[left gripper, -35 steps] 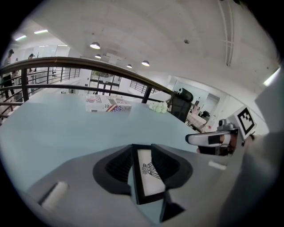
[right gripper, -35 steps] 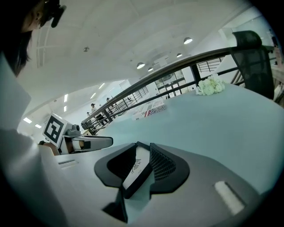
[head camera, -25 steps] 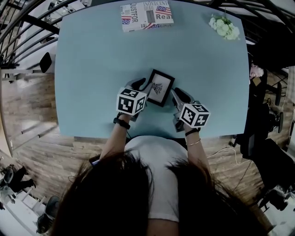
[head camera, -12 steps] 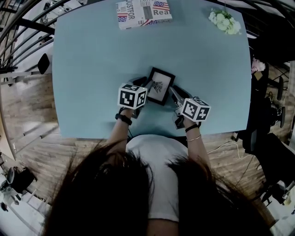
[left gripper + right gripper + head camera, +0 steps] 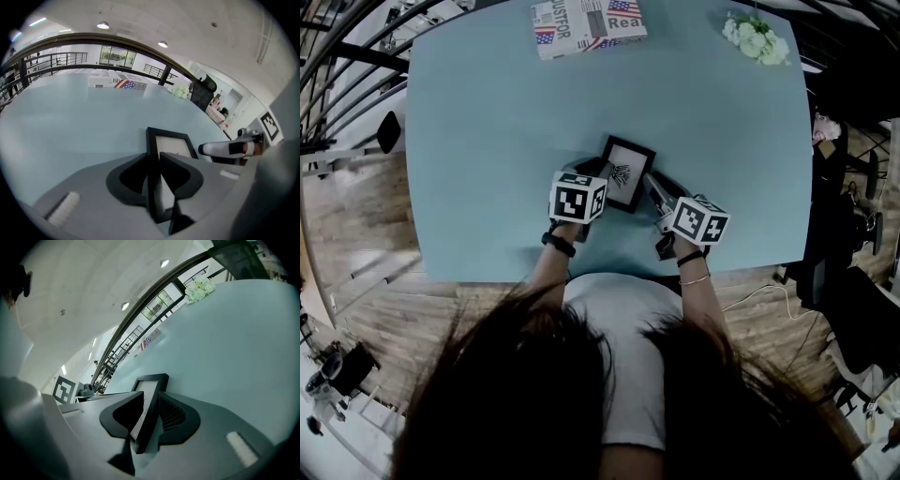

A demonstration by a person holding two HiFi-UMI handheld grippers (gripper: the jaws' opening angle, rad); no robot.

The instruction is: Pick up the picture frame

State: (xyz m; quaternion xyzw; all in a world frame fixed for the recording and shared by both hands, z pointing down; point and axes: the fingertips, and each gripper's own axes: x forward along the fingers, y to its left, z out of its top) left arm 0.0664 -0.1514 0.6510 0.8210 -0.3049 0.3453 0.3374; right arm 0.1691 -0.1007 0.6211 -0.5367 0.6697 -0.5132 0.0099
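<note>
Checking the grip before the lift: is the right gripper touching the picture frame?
Touching. The right gripper view shows the right gripper clamping the picture frame, a jaw pressed on each face.

Black picture frame (image 5: 171,144) tight in left claw (image 5: 155,161)

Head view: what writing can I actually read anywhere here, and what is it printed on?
"USTFOR": on the flag-printed box, left end.
"Rea": same box, beside a flag.
Smaller print on that box: too blurred.
On the picture frame: a small drawing, no words.
Cubes on left gripper and right gripper: square markers, no letters.
</note>
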